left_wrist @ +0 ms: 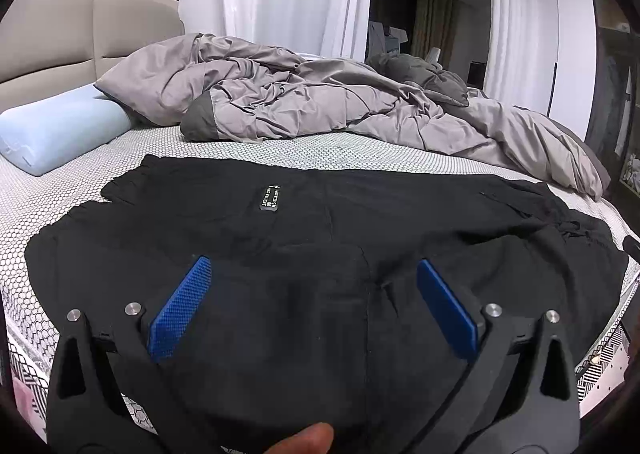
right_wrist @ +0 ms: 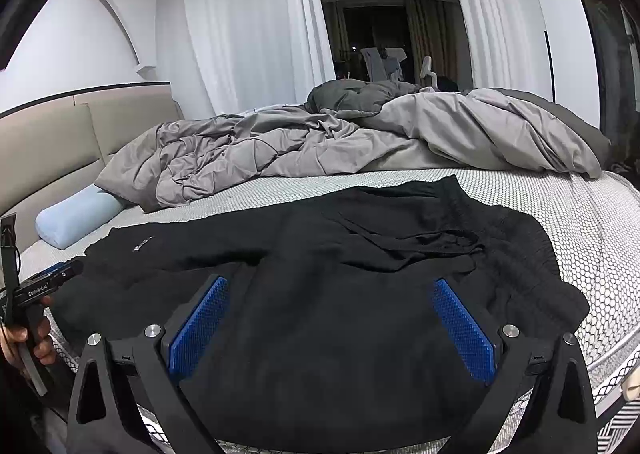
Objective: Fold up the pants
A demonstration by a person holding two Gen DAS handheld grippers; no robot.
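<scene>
Pillow: a pale blue pillow lies at the far left of the bed, against the beige headboard.
My left gripper: my left gripper hangs low over the near part of the pants, blue pads spread wide apart, nothing between them.
Pants: the black pants lie spread across the honeycomb-patterned mattress in front of me, lengthwise from left to right, rumpled rather than flat.
Label: a small black label with white print shows on the cloth left of the middle.
Waistband: the gathered waistband lies at the right end, bunched and creased.
My right gripper: my right gripper hovers above the pants nearer that end, fingers likewise wide apart and holding nothing.
Duvet: a crumpled grey duvet is heaped along the far side of the bed, apart from the pants.
</scene>
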